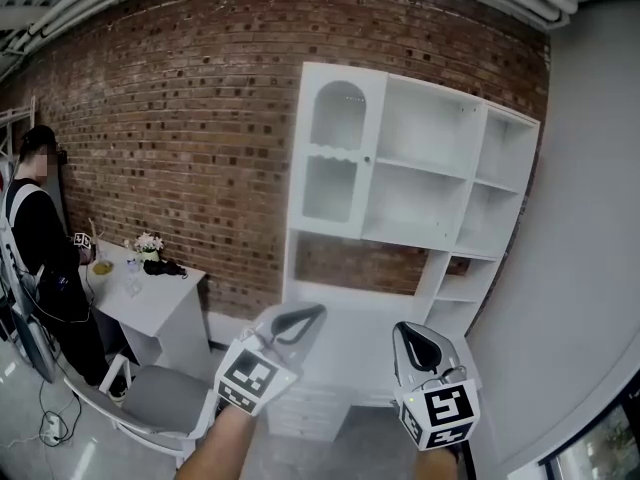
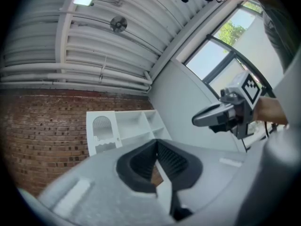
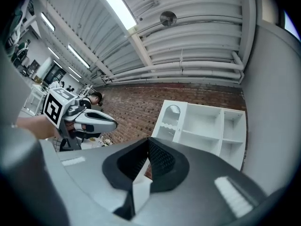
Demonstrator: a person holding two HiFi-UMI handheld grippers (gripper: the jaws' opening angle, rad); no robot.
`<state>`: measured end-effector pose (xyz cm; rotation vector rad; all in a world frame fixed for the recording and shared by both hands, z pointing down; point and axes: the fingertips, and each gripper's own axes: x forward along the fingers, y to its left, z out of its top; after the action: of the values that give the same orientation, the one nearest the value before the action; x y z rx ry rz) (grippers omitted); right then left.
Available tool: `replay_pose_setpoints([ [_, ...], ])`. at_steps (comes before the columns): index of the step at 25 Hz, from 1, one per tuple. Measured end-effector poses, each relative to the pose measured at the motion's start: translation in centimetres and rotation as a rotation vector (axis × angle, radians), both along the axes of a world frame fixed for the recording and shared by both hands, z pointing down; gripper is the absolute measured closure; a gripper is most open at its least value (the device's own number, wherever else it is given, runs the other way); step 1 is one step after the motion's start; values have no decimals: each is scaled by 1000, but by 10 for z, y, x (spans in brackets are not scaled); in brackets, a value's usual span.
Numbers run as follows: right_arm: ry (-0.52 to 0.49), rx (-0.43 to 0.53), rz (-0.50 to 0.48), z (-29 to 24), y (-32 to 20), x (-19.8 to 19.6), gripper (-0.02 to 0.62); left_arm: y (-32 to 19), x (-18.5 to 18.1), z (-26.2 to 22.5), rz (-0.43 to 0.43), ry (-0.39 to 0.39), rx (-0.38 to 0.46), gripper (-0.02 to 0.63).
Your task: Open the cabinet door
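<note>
While both grippers hang in the air well short of the cabinet (image 1: 430,183), the task has not visibly begun.

Cabinet door (image 1: 336,153), with an arched pane above and a square pane below, sits in the cabinet's upper left bay. It lies flush with the frame, i.e. closed. Small knob (image 1: 367,159) on the door's right edge, next to the cabinet's open shelves.

Left gripper (image 1: 303,318): jaws pressed together, tips meeting, nothing between them. Right gripper (image 1: 413,338): likewise closed on itself, empty. Both sit below the door's level, in front of the cabinet's lower part, aimed roughly toward it. Neither touches any part of the cabinet.

Done so far: nothing that shows.

Left to do, by my reading: bring one gripper up to the knob, part its jaws, close on the knob, swing the door out from the cabinet. Which gripper will be used I cannot tell.

Person (image 1: 40,238) and small desk (image 1: 150,303) are well to the left of the cabinet, uninvolved.
</note>
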<state>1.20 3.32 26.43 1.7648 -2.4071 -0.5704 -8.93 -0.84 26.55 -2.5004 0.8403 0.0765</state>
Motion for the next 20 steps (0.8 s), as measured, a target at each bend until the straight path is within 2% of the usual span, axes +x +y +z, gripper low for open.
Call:
replay_pose_setpoints([
  [14,-9,-3,28,9,-16,-28,591,-15,-25,7,35,6,0,604],
  [20,-8,-5,33,7,-21,-27,591,-19,-23,7,47,2,0,604],
])
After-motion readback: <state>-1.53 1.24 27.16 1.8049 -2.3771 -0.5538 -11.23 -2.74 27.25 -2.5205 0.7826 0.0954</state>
